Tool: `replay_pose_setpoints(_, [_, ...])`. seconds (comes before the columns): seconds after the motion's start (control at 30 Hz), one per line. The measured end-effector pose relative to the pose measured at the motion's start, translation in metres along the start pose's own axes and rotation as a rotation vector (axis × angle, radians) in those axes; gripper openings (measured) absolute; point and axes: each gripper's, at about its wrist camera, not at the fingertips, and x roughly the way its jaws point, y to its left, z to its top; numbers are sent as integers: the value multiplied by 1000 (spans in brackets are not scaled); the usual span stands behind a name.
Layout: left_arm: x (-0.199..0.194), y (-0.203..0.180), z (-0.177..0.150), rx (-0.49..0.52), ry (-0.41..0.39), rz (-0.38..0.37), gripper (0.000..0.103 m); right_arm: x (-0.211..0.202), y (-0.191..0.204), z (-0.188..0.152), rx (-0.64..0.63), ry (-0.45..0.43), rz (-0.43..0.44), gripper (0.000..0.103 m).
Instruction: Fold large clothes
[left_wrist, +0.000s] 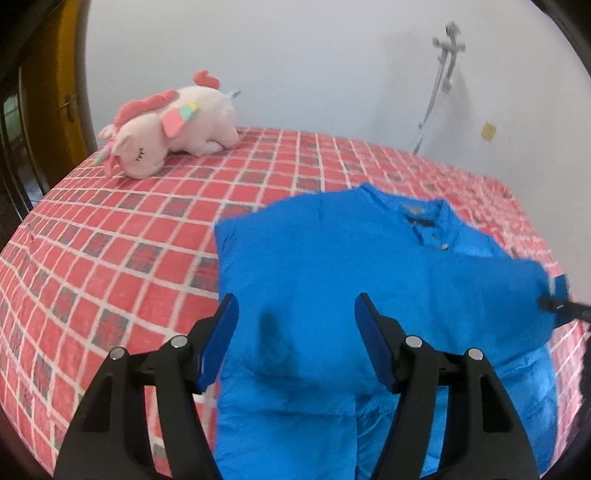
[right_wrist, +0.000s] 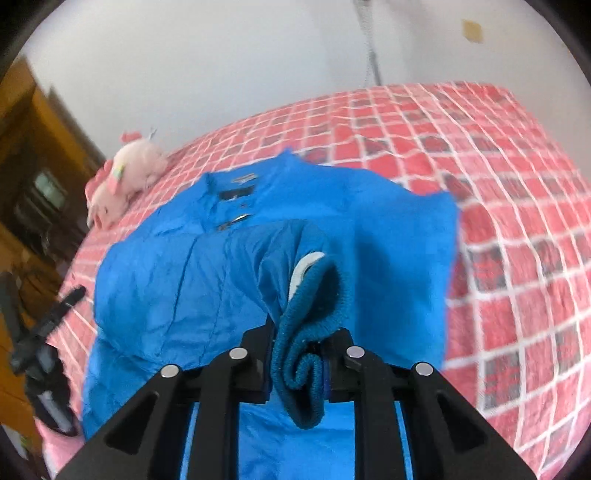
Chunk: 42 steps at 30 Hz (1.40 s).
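Right gripper (right_wrist: 301, 354) pinches jacket (right_wrist: 221, 266) cuff; left gripper (left_wrist: 295, 332) gapes empty

Blue jacket (left_wrist: 332, 266), red-checked bedspread (left_wrist: 122, 236), pink unicorn (left_wrist: 173, 129)

The jacket (left_wrist: 332, 280) lies flat on the bed (left_wrist: 110, 258), with its collar (left_wrist: 424, 218) at 12 o'clock, toward the wall (left_wrist: 295, 55). The plush unicorn (left_wrist: 166, 129) lies on the bed at 10 o'clock from the jacket, near the far edge. The left tongs (left_wrist: 295, 332) hang over the jacket's near part. The right tongs (right_wrist: 299, 354) are at the jacket's 3 o'clock side, with the sleeve cuff (right_wrist: 314, 314) between them.
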Motion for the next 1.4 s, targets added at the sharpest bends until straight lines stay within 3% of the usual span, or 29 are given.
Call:
replay_pose_setpoints(0.2, [45,-7,-7,28,109,26,66,12,-28,-5,41,15,-49,19])
replay_pose_setpoints(0.43, [56,-2,-9,25,116,17,72,25,-40,-12,33,31,-50,24])
replay_pose_setpoints(0.57, [34,-2,-5,1,81,31,70,0,-34,-12,24,-31,-97,36])
replay_pose_setpoints(0.67, [1,-14,-1,18,2,-1,70,-39,-14,-13,-35,-179,-214,39])
replay_pose_setpoints(0.73, [-8,-26,-2,35,-18,-27,70,-47,-2,-15,-63,-208,-203,39])
replay_pose_setpoints(0.87, [-1,-57,-15,108,10,-45,70,-28,17,-19,-108,-143,-104,39])
replay_pose_setpoints(1.1, [41,-61,-30,141,113,-13,71,16,24,-29,-166,-52,-190,37])
replay_pose_setpoints(1.4, [41,-54,-36,143,103,-12,71,29,22,-40,-189,-48,-179,37])
